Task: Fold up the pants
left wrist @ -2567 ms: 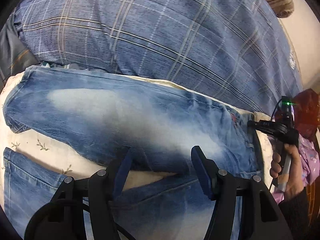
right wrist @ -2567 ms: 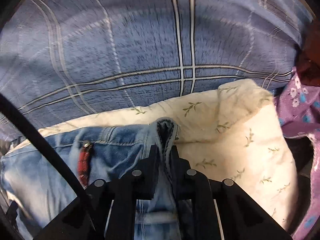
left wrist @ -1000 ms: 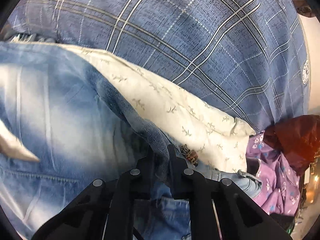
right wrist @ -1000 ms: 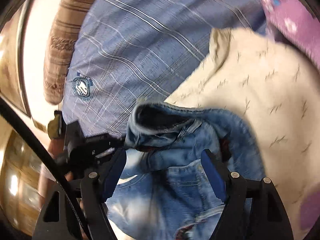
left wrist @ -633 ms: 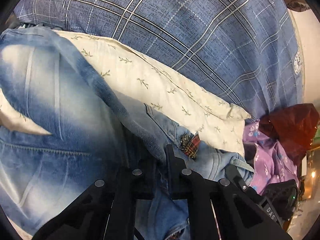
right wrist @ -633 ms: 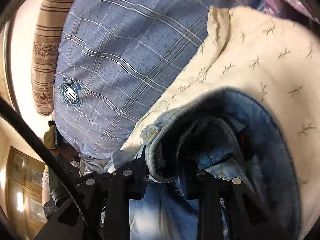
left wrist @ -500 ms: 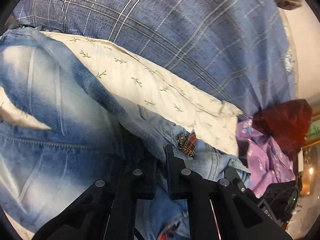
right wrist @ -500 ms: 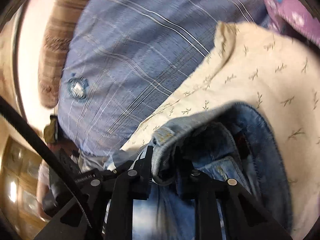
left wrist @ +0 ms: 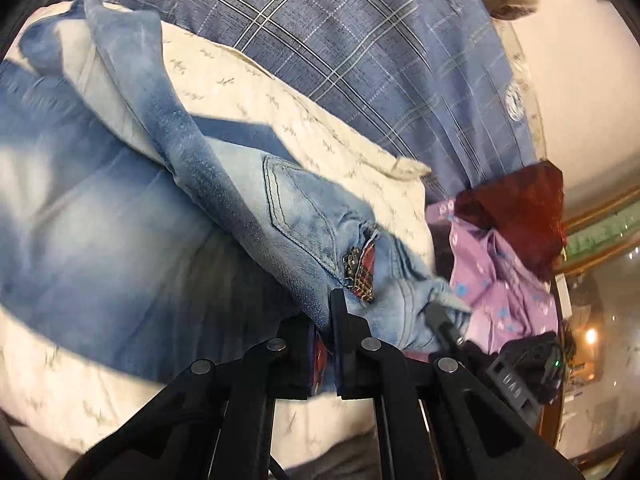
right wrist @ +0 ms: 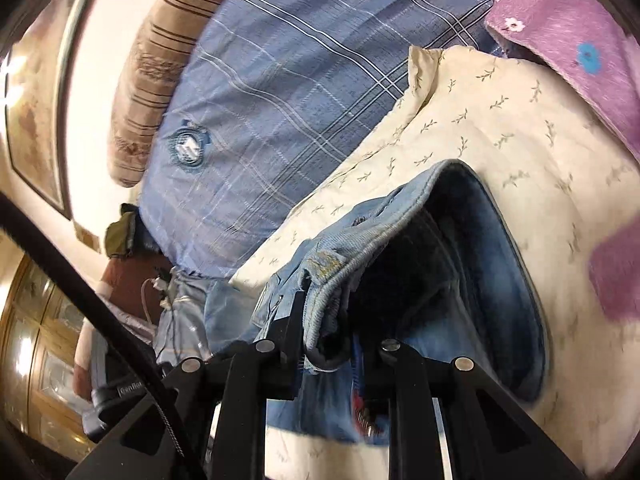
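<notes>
Faded blue jeans (left wrist: 120, 208) lie on a cream leaf-print sheet (left wrist: 288, 120). My left gripper (left wrist: 320, 316) is shut on the jeans' side seam near the back pocket (left wrist: 300, 208) and its red patch (left wrist: 360, 268), holding the fabric lifted. My right gripper (right wrist: 324, 320) is shut on the bunched waistband (right wrist: 344, 256), lifted off the sheet; the jeans' dark inside (right wrist: 460, 264) shows open below it. The right gripper's body also shows at the lower right of the left wrist view (left wrist: 444, 320).
A blue plaid cover (left wrist: 360, 40) lies beyond the cream sheet. A purple flowered cloth (left wrist: 500, 280) and a dark red cloth (left wrist: 516, 208) lie to the right. A brown striped pillow (right wrist: 160, 60) sits against the wall.
My left gripper closed on the jeans' seam and lifted it. My right gripper let go, re-gripped the waistband and raised it. Both have lifted the waist end higher off the sheet.
</notes>
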`<action>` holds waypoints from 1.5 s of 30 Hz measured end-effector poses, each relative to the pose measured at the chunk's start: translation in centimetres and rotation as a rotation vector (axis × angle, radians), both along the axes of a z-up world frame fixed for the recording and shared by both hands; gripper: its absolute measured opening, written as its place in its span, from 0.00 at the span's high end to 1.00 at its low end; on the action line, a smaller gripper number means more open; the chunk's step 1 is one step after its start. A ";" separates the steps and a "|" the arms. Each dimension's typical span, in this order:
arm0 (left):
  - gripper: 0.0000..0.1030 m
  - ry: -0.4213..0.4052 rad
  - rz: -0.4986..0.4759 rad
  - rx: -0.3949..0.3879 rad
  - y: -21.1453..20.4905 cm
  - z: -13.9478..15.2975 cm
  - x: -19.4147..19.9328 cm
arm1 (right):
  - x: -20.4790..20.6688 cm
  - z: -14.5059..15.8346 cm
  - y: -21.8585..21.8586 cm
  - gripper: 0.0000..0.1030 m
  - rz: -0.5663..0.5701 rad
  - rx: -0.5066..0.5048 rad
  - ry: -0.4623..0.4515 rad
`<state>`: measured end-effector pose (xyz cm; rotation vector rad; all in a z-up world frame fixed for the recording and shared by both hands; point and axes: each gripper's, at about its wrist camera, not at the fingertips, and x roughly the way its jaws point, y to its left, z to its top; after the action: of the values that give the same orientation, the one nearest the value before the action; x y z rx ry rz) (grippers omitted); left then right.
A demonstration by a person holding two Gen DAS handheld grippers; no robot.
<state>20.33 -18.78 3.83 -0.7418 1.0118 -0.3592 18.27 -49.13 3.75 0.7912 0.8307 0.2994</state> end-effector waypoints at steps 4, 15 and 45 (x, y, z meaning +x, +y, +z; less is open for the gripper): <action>0.96 -0.025 -0.057 0.089 -1.3 -2.1 -2.5 | -2.4 -1.0 -0.1 0.82 -0.023 -0.029 0.037; 0.90 0.035 -0.130 0.172 -2.3 -5.4 -3.6 | -1.8 -2.4 1.7 0.77 -0.093 -0.338 0.220; 0.47 -0.067 0.132 0.249 22.1 3.8 7.7 | 4.0 0.3 26.8 0.19 0.419 -0.498 -0.066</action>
<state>28.02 3.36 7.62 -0.5637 0.9196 -0.1391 22.30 -22.33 4.08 0.1361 0.9555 0.4630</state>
